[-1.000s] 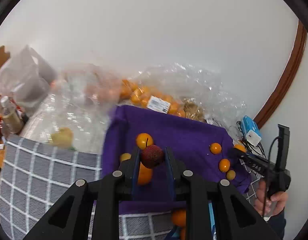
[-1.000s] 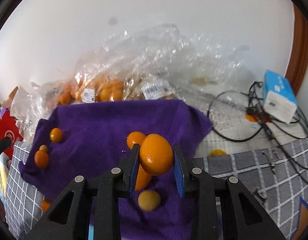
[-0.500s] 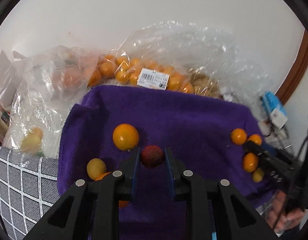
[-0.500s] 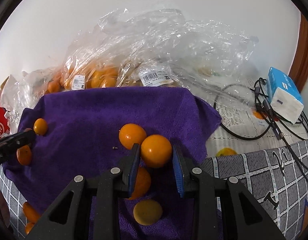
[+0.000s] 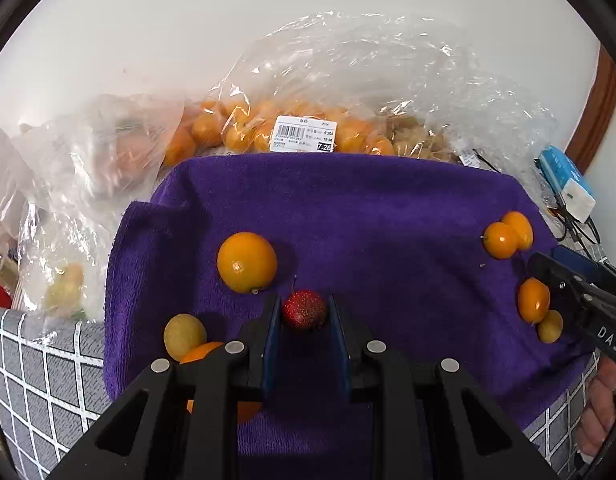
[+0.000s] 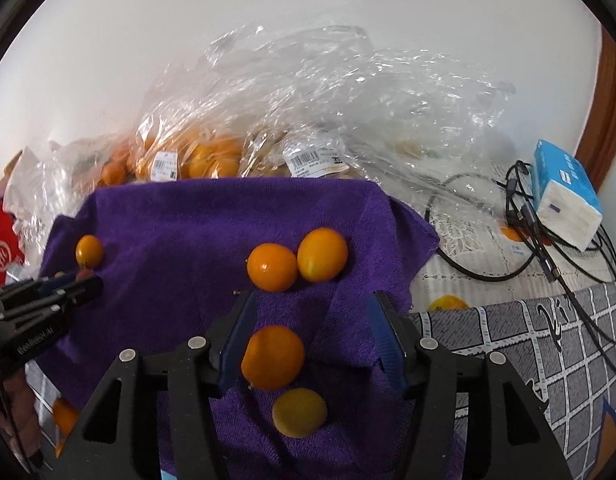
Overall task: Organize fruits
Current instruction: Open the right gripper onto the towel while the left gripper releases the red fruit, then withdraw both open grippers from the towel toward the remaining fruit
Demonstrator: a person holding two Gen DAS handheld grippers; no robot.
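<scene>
Pinching a red fruit [image 5: 304,314], the left hand-held gripper [image 5: 304,312] (right hand-held gripper [image 6: 313,330] spread) shows what the right view hides.

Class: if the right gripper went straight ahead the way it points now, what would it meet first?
Probably the pair of oranges on the purple towel, just ahead of the open right gripper; depth is uncertain.

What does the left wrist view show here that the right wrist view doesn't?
Only the left wrist view shows the left claw around the small red fruit, beside the big orange and a yellow-green fruit. Only the right wrist view shows the right claw wide open over an orange, plus the tissue pack in full with its black cables. Both share the purple towel and the bagged oranges behind it.
</scene>
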